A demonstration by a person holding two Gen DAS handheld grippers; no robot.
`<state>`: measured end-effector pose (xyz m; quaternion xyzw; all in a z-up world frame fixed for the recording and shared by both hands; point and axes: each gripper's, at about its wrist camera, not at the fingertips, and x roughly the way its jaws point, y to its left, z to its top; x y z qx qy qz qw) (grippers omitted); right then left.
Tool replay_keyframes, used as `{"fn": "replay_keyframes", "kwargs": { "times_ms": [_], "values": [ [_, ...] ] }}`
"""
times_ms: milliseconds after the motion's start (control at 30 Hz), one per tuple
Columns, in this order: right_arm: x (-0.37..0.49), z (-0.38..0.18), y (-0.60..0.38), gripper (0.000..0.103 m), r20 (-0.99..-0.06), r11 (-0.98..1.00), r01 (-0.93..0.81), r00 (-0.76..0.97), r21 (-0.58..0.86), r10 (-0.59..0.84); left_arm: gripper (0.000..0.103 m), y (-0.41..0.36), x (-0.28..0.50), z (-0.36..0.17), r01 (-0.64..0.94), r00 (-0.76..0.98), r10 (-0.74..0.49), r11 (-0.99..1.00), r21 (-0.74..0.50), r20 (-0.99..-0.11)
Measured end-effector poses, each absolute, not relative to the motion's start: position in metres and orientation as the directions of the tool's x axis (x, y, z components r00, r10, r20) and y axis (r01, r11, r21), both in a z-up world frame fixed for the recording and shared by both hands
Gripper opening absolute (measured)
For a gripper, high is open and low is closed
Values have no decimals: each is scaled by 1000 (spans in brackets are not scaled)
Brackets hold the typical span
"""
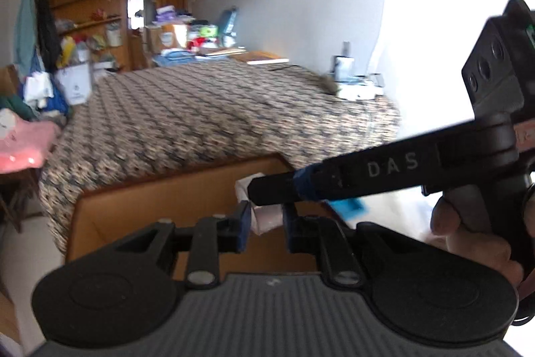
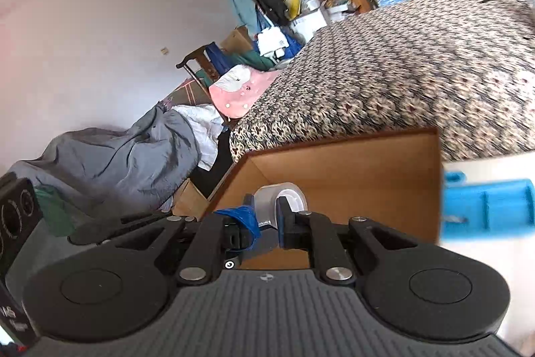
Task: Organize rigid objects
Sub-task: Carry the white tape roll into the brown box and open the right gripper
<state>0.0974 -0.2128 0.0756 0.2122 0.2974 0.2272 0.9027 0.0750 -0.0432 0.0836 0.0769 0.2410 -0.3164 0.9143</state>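
Patterned bed, cluttered wooden shelves.

My left gripper pinches a small white packet between its blue pads, over the open cardboard box; the right gripper reaches across from the right, its tip against the packet's top; a patterned bed lies beyond.

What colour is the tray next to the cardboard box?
Bright blue tray, clearest in the right wrist view, beside the cardboard box.
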Motion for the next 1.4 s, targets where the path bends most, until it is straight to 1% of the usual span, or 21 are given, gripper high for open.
{"fn": "replay_keyframes", "kwargs": {
  "times_ms": [100, 300, 433, 500, 567, 600, 700, 800, 933, 1100, 1200, 1267, 1333, 1400],
  "values": [
    [141, 63, -198, 0, -484, 802, -272, 680, 531, 551, 13, -34, 113, 74, 575, 692, -494, 818, -11, -526],
    [198, 28, -171, 0, -549, 782, -218, 603, 584, 578, 13, -11, 189, 40, 501, 647, -423, 863, -65, -635],
    [225, 5, -158, 0, -581, 769, -176, 558, 615, 592, 13, 4, 213, 19, 451, 615, -383, 888, -91, -689],
    [233, -2, -150, 0, -601, 782, -170, 549, 600, 581, 13, 6, 223, 11, 427, 602, -359, 899, -92, -714],
    [237, -5, -147, 0, -602, 796, -172, 567, 580, 562, 13, 7, 230, 4, 414, 585, -345, 905, -95, -734],
    [240, -7, -148, 0, -593, 785, -172, 566, 595, 573, 13, 7, 233, 2, 409, 582, -336, 908, -91, -740],
    [243, -11, -153, 0, -558, 735, -161, 551, 659, 621, 13, 7, 237, -3, 395, 578, -317, 915, -81, -752],
    [240, -10, -158, 0, -571, 758, -160, 564, 633, 596, 13, 8, 237, -3, 380, 602, -284, 924, -45, -746],
    [230, -10, -176, 0, -586, 766, -131, 567, 629, 579, 13, 8, 237, -4, 368, 600, -276, 928, -47, -751],
    [225, -15, -206, 0, -660, 811, -43, 557, 583, 504, 13, 1, 232, -5, 379, 600, -283, 924, -46, -748],
    [220, -16, -235, 1, -702, 840, 33, 568, 542, 430, 13, -8, 226, -7, 394, 596, -287, 918, -38, -750],
    [218, -15, -248, 1, -690, 828, 37, 575, 560, 440, 13, -15, 222, -8, 407, 591, -297, 912, -40, -750],
    [214, -10, -255, 1, -713, 865, 58, 595, 498, 371, 13, -23, 218, -10, 418, 589, -301, 908, -36, -750],
    [212, -7, -257, 0, -728, 894, 32, 595, 446, 341, 13, -31, 214, -10, 422, 596, -295, 906, -21, -747]
  ]
}}
